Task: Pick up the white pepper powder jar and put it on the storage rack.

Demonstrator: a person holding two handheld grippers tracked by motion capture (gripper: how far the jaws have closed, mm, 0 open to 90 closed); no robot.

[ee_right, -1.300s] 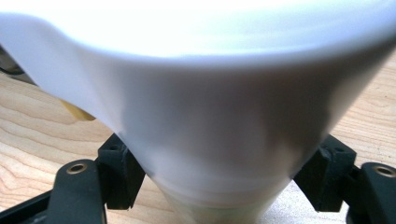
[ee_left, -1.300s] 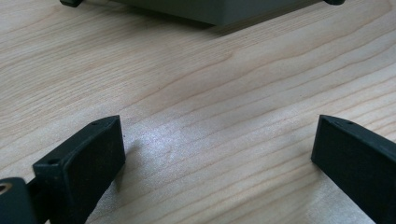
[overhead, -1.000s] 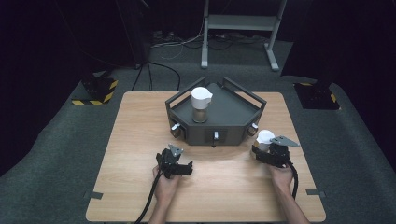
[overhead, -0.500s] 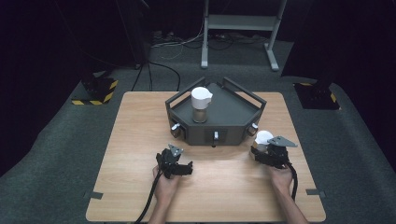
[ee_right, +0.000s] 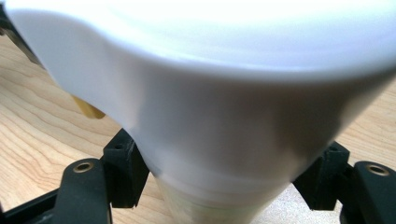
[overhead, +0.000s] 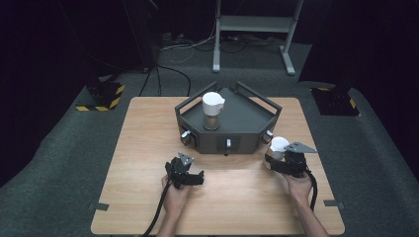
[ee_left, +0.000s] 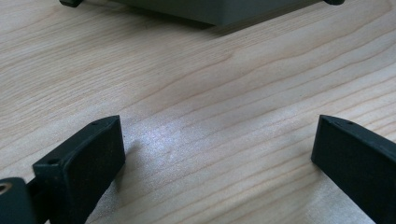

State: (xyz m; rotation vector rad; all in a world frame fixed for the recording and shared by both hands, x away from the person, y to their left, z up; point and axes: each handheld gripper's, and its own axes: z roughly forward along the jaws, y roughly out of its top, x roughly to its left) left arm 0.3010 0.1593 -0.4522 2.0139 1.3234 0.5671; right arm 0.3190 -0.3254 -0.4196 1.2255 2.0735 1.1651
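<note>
Seen from the high view, a person's two hands rest on a wooden table [overhead: 138, 148], each holding a black gripper, before a dark angular tray [overhead: 247, 116] on which a white-capped container [overhead: 212, 109] stands upright. The left gripper [overhead: 195, 177] sits low over bare wood near the tray's front, while the right gripper [overhead: 272, 158], just beside the tray's right front corner, carries a second white-topped container [overhead: 278, 146]. In the left gripper view, the jaws of the left gripper [ee_left: 217, 154] stand wide apart with nothing but wood grain between them, the tray's [ee_left: 224, 11] dark edge beyond. In the right gripper view, the right gripper [ee_right: 229, 184] is clamped on the narrow lower body of the white-topped container [ee_right: 224, 107], whose broad cap looms close to the lens.
</note>
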